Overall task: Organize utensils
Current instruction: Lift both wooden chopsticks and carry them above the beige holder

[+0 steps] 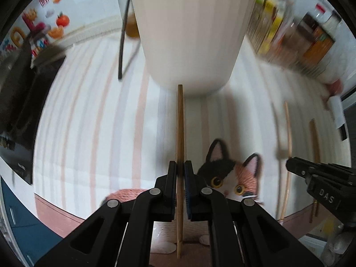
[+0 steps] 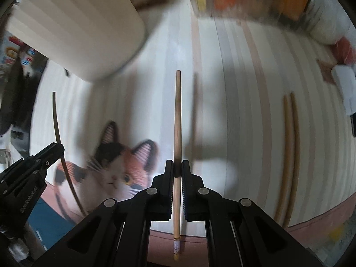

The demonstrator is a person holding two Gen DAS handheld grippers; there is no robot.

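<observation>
My left gripper [image 1: 180, 166] is shut on a wooden chopstick [image 1: 180, 122] that points forward at the base of a tall white ribbed holder [image 1: 191, 33]. My right gripper [image 2: 177, 165] is shut on a second wooden chopstick [image 2: 177, 111], held above the striped mat. The holder [image 2: 75, 29] shows at the upper left of the right wrist view. Two more chopsticks [image 2: 289, 151] lie side by side on the mat to the right. The right gripper [image 1: 320, 178] shows at the right edge of the left wrist view; the left gripper [image 2: 33, 169] shows at the left of the right wrist view.
A striped mat [image 1: 100, 122] with a cat picture [image 1: 229, 173] covers the table. Bottles and jars [image 1: 296, 35] stand along the back right. A thin black rod [image 1: 123, 37] leans left of the holder. A dark object [image 1: 20, 84] sits at far left.
</observation>
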